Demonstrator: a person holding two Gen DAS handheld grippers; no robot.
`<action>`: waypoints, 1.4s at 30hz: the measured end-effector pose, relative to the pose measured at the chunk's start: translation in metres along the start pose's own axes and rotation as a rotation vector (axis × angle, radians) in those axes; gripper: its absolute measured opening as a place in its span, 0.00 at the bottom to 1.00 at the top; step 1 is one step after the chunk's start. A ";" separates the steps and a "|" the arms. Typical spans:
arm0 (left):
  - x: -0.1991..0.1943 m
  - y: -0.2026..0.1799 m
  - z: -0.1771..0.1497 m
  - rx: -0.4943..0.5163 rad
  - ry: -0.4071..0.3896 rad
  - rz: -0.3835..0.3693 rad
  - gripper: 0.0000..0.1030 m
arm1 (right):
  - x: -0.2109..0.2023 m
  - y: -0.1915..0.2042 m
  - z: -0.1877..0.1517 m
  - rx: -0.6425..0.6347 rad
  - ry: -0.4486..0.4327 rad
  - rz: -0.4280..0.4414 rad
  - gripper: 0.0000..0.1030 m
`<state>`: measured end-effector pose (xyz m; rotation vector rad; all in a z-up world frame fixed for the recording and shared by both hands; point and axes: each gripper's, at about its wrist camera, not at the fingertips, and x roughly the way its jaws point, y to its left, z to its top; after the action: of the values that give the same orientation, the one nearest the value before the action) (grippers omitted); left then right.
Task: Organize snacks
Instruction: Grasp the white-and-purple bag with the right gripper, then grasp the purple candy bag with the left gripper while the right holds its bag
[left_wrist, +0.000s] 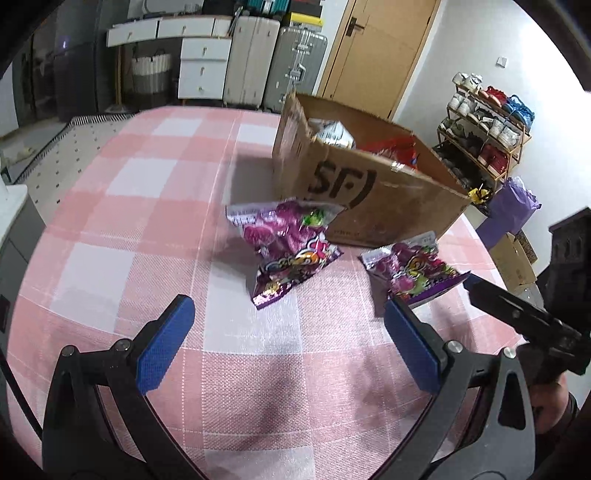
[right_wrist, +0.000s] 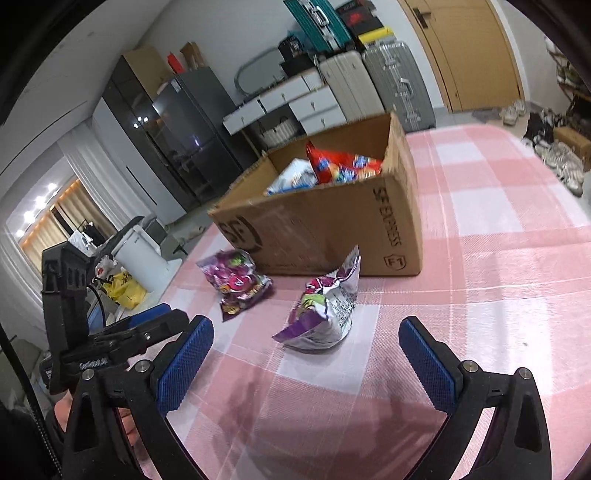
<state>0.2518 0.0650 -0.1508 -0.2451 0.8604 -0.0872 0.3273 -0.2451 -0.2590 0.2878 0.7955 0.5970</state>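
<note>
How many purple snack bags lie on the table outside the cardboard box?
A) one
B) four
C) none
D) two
D: two purple snack bags lie on the pink checked tablecloth in front of the cardboard box, one nearer the left gripper and one further right.

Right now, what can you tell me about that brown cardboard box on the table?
The cardboard box is brown, worn corrugated card printed with black SF lettering. It stands upright and open-topped on the pink checked tablecloth, holding a red snack bag and a white one. Two purple snack packets lie just in front of it.
</note>
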 end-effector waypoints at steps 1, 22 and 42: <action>0.003 0.001 -0.001 -0.004 0.006 -0.006 0.99 | 0.006 -0.002 0.002 0.003 0.011 0.001 0.99; 0.043 0.015 -0.001 -0.060 0.057 -0.071 0.99 | 0.071 -0.008 0.015 0.018 0.099 0.018 0.77; 0.048 0.032 0.013 -0.150 0.094 0.017 0.99 | 0.055 -0.004 0.008 0.002 0.049 0.171 0.34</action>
<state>0.2919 0.0898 -0.1861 -0.3760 0.9636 -0.0181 0.3650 -0.2150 -0.2877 0.3462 0.8242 0.7666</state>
